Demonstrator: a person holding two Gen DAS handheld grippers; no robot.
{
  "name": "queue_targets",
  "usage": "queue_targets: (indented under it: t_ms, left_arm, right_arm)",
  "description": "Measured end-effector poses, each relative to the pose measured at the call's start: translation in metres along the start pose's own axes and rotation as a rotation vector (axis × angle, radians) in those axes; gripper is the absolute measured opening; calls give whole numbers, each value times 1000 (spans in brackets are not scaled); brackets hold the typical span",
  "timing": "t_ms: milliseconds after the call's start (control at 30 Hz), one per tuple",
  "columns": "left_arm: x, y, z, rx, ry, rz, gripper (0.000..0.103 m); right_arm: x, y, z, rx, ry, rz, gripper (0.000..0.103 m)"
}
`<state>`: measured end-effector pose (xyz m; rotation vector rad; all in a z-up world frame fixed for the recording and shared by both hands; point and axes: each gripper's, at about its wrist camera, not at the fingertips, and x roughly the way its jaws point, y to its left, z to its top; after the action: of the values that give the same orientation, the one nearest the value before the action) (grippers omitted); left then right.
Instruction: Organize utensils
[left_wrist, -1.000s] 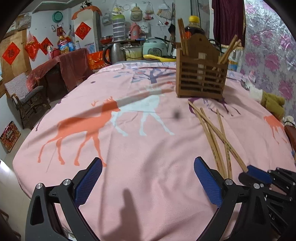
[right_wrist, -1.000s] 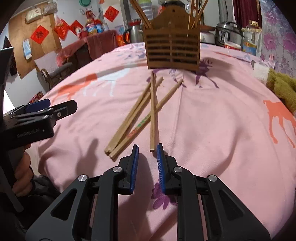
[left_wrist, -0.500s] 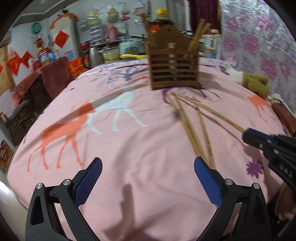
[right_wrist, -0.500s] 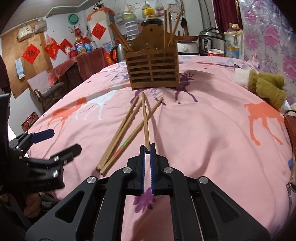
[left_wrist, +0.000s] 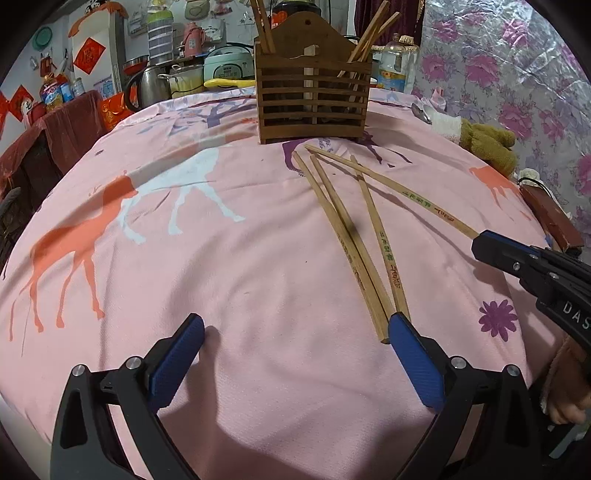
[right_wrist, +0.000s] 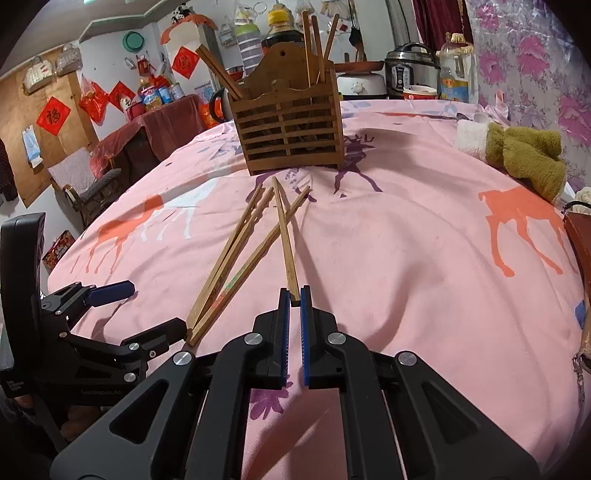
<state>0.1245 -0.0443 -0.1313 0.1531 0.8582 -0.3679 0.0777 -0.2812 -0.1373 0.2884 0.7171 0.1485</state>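
Two blue pads of the right gripper (right_wrist: 294, 295) pinched the near end of one chopstick (right_wrist: 286, 236), its far tip resting on the pink cloth (right_wrist: 406, 258). Beside it, the left gripper (left_wrist: 295, 332) stood wide open and empty, near three loose chopsticks (left_wrist: 351, 243). Beyond stood the wooden holder (right_wrist: 290, 129).

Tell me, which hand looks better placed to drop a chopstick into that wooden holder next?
The right. The right gripper is already shut on one chopstick, which points toward the wooden holder. The left gripper hangs open and empty beside the other chopsticks.
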Motion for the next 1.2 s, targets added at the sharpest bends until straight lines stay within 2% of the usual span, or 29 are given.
queue_targets:
  t_ms: [333,433,467,567,633,733,867,900,967,1033,1067,1167,1200]
  left_arm:
    - [1,-9,2,39,-13,31,99]
    - [4,4,5,8,-15,135,99]
    - [5,9,6,-8,-9,150,99]
    - [5,34,6,-98,3,145,99]
    - [3,41,5,-113,-1,153,98]
    - [0,39,4,-104,-13,139,98]
    - [-7,23,2,-35,-58,131,98]
    - [-8,19,2,-21,-63,124,95]
    - [-6,14,1,-3,-59,105,82]
    - [-1,9,1,13,-51,71,62]
    - [-1,8,1,17,-54,58,57]
    - [-3,1,1,45,-61,34,29]
    - [-4,0,0,49,-64,40,15]
  right_arm:
    - [3,2,-1,-4,21,0,6]
    - [5,1,-2,1,30,-1,7]
    - [5,1,-3,2,31,0,8]
    - [5,1,-3,1,29,-1,11]
    - [6,1,-3,1,38,-1,11]
    - [7,1,-4,3,42,3,11]
    - [7,1,-4,3,43,4,12]
    - [8,0,-5,4,45,5,12]
    - [9,0,-5,7,49,7,12]
    - [8,0,-5,6,48,7,12]
    - [8,0,-5,6,46,7,12]
    - [9,0,-5,8,46,6,12]
    - [9,-1,-5,8,46,6,12]
